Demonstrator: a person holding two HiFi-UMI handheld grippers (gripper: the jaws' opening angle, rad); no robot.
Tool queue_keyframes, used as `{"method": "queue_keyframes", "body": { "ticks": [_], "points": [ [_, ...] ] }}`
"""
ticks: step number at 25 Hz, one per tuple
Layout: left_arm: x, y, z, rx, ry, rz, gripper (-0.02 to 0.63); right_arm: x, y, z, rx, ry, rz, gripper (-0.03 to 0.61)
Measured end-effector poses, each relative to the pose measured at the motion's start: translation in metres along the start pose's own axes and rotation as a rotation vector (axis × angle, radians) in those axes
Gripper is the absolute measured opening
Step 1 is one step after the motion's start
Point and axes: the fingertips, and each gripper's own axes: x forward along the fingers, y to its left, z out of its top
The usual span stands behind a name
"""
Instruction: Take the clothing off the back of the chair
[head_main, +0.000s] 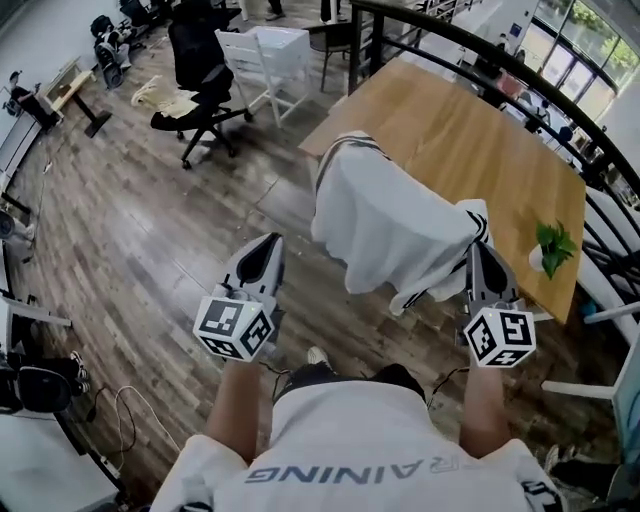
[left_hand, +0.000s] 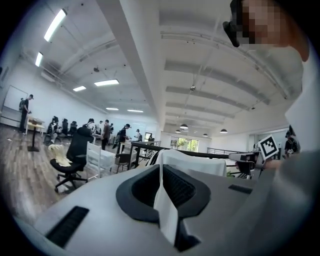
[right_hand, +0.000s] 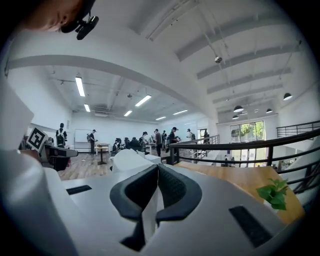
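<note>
A white garment with dark striped trim hangs over the back of a chair that stands against the wooden table. My left gripper is to the left of it over the floor, a gap away, shut with nothing held. My right gripper is shut and empty at the garment's lower right corner; I cannot tell if it touches the cloth. In the left gripper view the garment lies ahead beyond the shut gripper. In the right gripper view the garment sits ahead and to the left of the shut gripper.
A small potted plant stands on the table's right end. A dark railing curves behind the table. A black office chair and a white chair stand farther off on the wood floor. Cables lie at the lower left.
</note>
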Motion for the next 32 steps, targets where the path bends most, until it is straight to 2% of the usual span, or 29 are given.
{"method": "queue_keyframes", "body": {
  "ticks": [5,10,16,24,32],
  "points": [
    [0.034,0.017,-0.001,0.008,0.023,-0.117,0.048,-0.012,-0.016,-0.007,0.014,0.019,-0.152,0.023],
    [0.068,0.02,0.001,0.004,0.034,-0.188,0.048,-0.029,-0.032,-0.021,0.044,0.062,-0.249,0.023],
    [0.118,0.019,-0.001,0.022,0.064,-0.225,0.048,-0.014,-0.055,-0.036,0.087,0.07,-0.286,0.025],
    [0.171,0.028,0.0,0.037,0.1,-0.239,0.048,0.005,-0.096,-0.033,0.119,0.021,-0.349,0.025],
    [0.183,0.04,-0.002,0.063,0.118,-0.353,0.048,-0.012,-0.062,-0.046,0.137,0.036,-0.441,0.025]
  ]
}}
